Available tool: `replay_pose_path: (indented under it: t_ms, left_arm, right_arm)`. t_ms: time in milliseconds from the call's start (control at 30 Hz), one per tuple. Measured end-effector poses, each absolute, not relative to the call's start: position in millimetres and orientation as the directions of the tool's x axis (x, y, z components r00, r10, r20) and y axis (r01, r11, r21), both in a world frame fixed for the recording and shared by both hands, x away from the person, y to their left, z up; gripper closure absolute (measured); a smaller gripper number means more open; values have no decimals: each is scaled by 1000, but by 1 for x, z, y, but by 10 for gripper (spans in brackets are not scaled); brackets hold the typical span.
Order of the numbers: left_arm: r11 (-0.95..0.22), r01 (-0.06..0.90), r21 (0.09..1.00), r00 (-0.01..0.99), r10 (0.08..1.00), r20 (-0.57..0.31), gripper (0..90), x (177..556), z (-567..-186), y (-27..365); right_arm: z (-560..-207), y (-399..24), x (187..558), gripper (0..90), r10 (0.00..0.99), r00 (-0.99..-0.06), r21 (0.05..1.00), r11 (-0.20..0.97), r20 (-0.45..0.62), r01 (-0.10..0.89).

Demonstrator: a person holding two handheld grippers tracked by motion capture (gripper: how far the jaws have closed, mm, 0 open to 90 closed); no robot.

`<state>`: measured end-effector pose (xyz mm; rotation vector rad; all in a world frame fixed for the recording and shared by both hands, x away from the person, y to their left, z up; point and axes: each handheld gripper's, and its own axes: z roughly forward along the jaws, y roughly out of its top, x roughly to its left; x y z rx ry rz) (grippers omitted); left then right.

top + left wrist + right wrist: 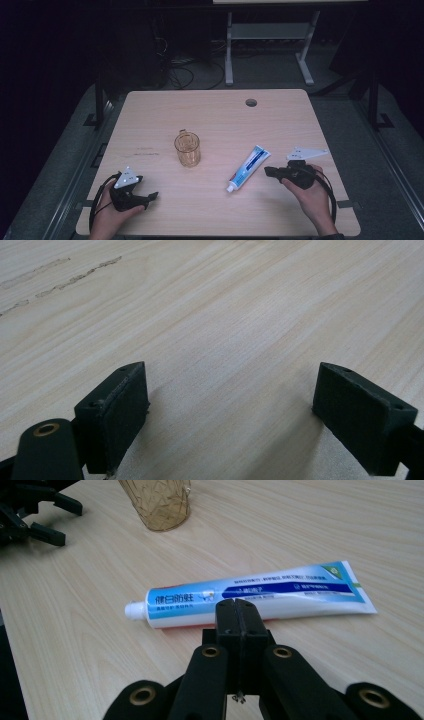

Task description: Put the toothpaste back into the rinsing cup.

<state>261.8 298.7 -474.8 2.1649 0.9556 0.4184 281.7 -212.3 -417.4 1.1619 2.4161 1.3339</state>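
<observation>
Your right gripper (238, 605) hovers beside the toothpaste tube (250, 599).
Its jaws are pressed together, empty; your left gripper's (148, 198) jaws gape wide.

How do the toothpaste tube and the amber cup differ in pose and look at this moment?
The toothpaste tube lies flat on the table; the amber cup stands upright. The tube is opaque, blue and white with print; the cup is see-through with a faceted wall. The tube lies just in front of the shut right hand-held gripper; the cup stands farther off, mid-table. Both rest free on the table, untouched.
</observation>
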Motion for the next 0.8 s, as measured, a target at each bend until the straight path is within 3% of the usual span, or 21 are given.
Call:
replay_pose_path:
  t_ms: [800]
  left_arm:
    - [-466, 507, 725, 673, 740, 5, 136, 262, -475, 299]
  right_arm:
    - [-410, -164, 306, 900, 626, -743, 773, 343, 236, 534]
